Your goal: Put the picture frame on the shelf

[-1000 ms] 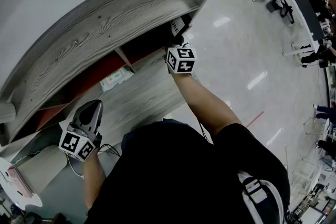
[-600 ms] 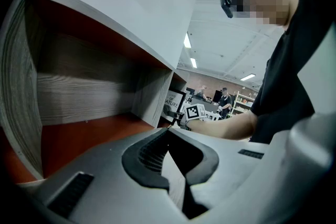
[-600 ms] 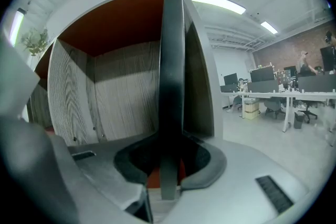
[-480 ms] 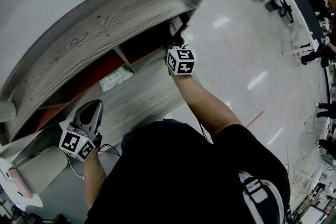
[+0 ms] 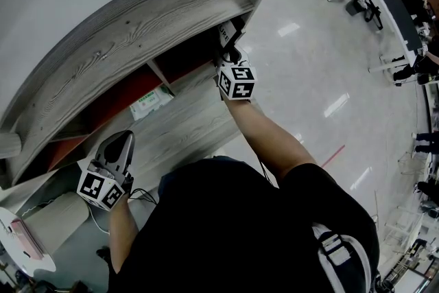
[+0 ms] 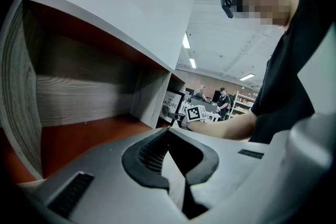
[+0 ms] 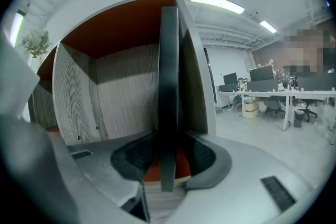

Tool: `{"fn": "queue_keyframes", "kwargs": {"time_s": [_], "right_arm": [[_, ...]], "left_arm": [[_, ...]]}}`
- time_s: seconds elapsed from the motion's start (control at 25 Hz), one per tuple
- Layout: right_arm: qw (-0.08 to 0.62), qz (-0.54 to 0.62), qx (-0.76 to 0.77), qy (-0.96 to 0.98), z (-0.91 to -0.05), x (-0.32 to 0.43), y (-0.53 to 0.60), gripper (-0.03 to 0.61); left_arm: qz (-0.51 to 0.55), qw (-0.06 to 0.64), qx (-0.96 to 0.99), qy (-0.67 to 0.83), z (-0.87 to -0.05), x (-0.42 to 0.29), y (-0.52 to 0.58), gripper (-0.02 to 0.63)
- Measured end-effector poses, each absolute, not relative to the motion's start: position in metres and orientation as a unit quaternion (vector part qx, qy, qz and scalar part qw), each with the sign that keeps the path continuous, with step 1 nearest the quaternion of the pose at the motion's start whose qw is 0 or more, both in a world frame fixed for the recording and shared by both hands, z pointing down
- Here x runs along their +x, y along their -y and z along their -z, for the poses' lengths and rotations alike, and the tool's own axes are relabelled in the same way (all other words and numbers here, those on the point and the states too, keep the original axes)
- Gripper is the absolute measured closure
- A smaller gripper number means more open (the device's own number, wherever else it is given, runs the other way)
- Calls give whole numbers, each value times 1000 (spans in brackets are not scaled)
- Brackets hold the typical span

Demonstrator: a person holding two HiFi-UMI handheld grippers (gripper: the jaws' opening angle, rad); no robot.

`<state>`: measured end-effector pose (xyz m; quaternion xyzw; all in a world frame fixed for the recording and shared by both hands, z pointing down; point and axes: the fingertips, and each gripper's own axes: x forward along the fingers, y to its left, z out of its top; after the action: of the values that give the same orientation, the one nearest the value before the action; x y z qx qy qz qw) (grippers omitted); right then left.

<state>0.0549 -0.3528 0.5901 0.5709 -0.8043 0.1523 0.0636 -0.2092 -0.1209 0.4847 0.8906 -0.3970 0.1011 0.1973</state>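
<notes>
The long grey wood-grain shelf unit with its red-lined compartments [image 5: 137, 31] fills my view. The thin black-edged picture frame [image 7: 168, 76] stands upright and edge-on to me in its right-end compartment, close to the front edge and just beside the right side wall [image 7: 195, 71]. My right gripper [image 7: 169, 162] is opening. The frame sits between its jaws with red floor showing on either side, so I judge the pads are no longer pressing. My left gripper [image 6: 169, 139] hangs low in front of the unit's left end, jaws together on nothing.

My worry is the frame tipping. It stands on a narrow edge, and I cannot see anything propping it, so a pad brushing it as I draw back could knock it over or drag it off the front edge onto the floor.

Room is tight on the right, against that wall. To the left the compartment is open, with the wood-grain back panel [image 7: 121, 92] well behind. Straight back looks like the clear path.
</notes>
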Motion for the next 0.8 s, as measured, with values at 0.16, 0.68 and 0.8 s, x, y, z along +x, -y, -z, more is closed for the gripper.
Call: {"fn": "queue_keyframes", "kwargs": {"time_s": [0.16,0.68,0.8], "right_arm": [[65,-154,572,803,-591,58,348,423],[71,-147,571,805,-592,66,335,410],[69,-148,570,805,-592,68,333,405]], "left_arm": [[-101,196,891,396,-483,-208,120,594],[-103,193,894,391,-480,-200,117,594],[-104,192,895,389,-479,-198,117,594]]}}
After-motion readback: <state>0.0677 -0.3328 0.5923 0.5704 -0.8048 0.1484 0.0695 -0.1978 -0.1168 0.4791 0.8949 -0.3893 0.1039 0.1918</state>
